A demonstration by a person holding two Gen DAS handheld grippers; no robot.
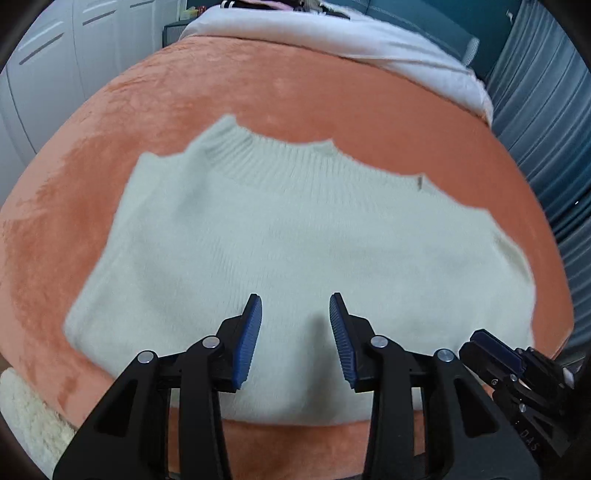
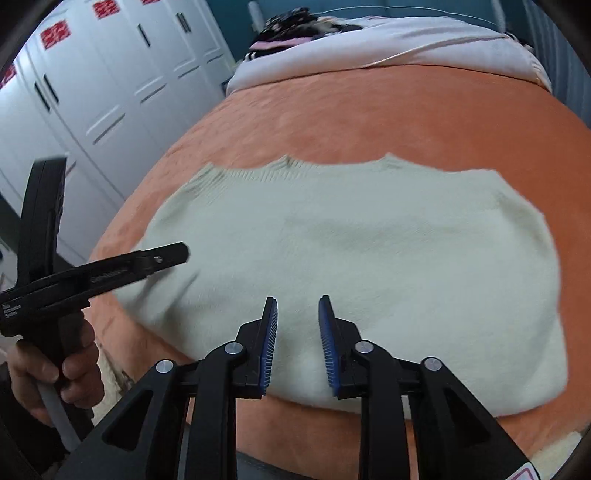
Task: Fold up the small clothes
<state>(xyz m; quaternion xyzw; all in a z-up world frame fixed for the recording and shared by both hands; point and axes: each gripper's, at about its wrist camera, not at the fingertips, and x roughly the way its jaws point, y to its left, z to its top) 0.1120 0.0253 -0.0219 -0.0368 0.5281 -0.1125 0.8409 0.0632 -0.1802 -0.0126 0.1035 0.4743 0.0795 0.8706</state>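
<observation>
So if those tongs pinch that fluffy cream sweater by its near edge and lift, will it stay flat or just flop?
Most likely flop: the cream sweater is soft knit lying limp on the orange blanket, so it should drape from whatever point is pinched. Its fuzzy surface probably grips the ribbed blue pads rather than slipping. Pushed, it would likely bunch and wrinkle, since the plush blanket looks clingy.

This is a bedroom in a home. A bed (image 2: 369,122) fills most of both views, spread with an orange plush blanket (image 1: 295,92) and a white quilt (image 1: 369,40) bunched at its far end. White panelled wardrobe doors (image 2: 122,74) with red paper decorations (image 2: 55,33) line one wall, and blue-grey curtains (image 1: 546,129) hang on the other side.
</observation>
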